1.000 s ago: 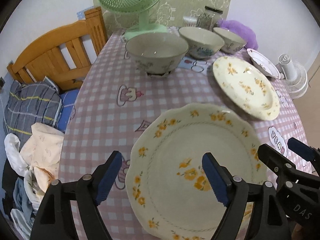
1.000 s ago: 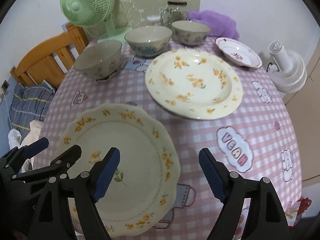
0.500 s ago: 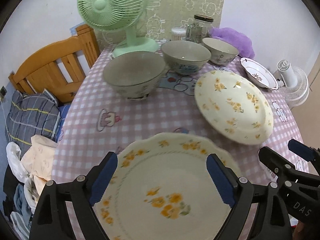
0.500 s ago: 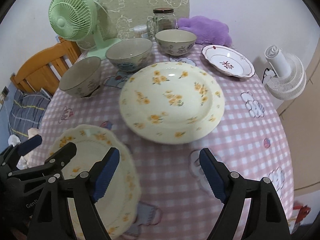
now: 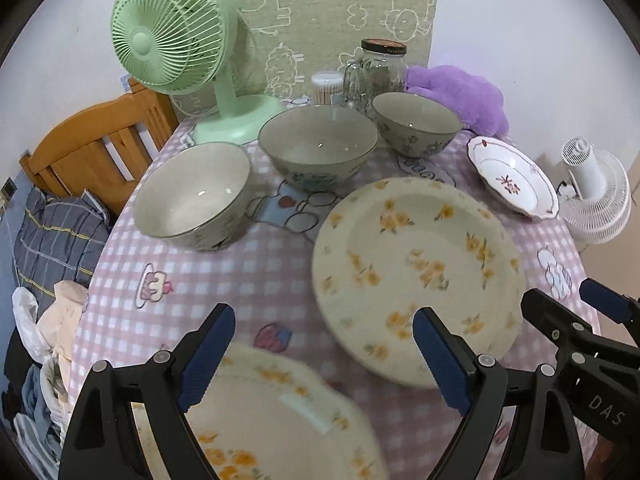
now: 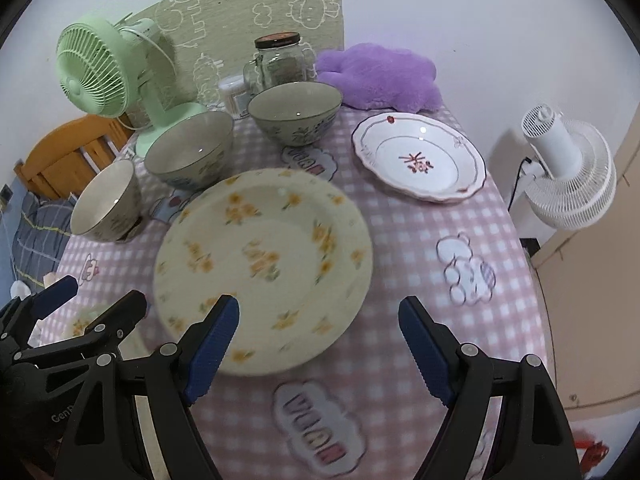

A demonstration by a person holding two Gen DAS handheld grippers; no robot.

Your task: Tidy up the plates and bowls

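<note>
My left gripper (image 5: 322,360) is open and empty above the pink checked tablecloth (image 5: 248,264). A scalloped cream plate (image 5: 280,420) with yellow flowers lies under it at the near edge. A round cream plate (image 5: 416,272) with yellow flowers lies by its right finger. My right gripper (image 6: 320,352) is open and empty too, and its left finger hangs over the near rim of the round plate (image 6: 264,264). Three bowls (image 5: 192,196) (image 5: 318,148) (image 5: 416,124) stand in a row behind. A white plate (image 6: 420,158) with a red flower sits at the far right.
A green fan (image 5: 172,40), a glass jar (image 5: 380,72), a small tub of swabs (image 5: 328,88) and a purple plush (image 5: 460,96) line the back wall. A white fan (image 6: 568,172) stands off the table's right edge. A wooden headboard (image 5: 92,152) and heaped clothes are at the left.
Both grippers have slid across the table from the scalloped plate toward the round plate. The scalloped plate has dropped to the bottom of the left view. Both grippers stay open and empty.
</note>
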